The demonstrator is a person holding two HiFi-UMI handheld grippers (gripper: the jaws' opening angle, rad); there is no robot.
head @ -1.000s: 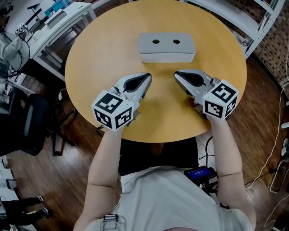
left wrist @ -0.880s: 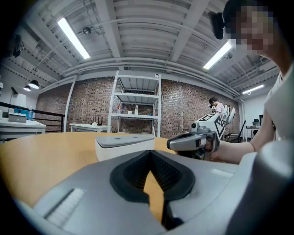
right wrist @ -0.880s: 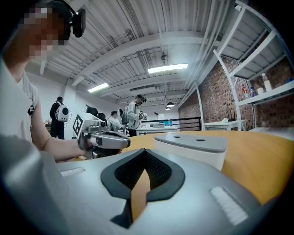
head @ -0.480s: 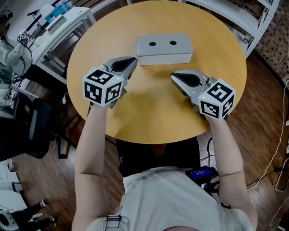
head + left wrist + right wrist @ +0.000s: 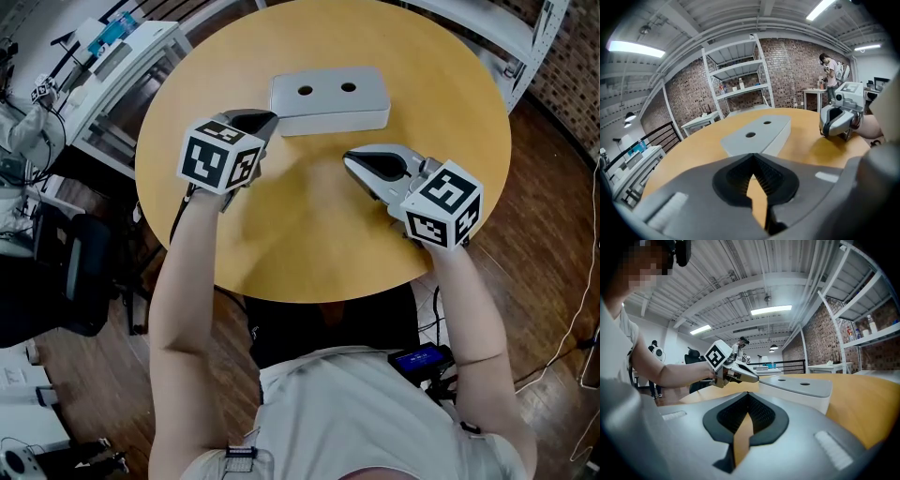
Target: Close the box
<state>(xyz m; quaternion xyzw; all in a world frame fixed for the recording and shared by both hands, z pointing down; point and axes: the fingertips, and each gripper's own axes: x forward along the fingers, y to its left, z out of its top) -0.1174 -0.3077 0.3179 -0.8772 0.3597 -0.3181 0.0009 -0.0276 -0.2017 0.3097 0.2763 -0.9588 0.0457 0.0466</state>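
A grey box (image 5: 330,100) with two round holes in its flat lid lies at the far side of the round wooden table (image 5: 309,244); the lid sits down on it. My left gripper (image 5: 271,117) is shut and empty, its tip by the box's near left corner. In the left gripper view the box (image 5: 759,133) lies just past the closed left gripper (image 5: 753,156). My right gripper (image 5: 348,158) hovers shut and empty, a short way in front of the box's right half. The right gripper view has the box (image 5: 799,386) ahead of the right gripper (image 5: 748,394).
White metal shelving (image 5: 487,37) stands behind the table at the right, and a white desk (image 5: 103,66) at the left. A black chair (image 5: 75,272) is on the wooden floor at the left. A person (image 5: 829,70) stands far off by a bench.
My left gripper has moved forward and to the left, from the middle of the table up to the box's near left corner. The right gripper has hardly moved.
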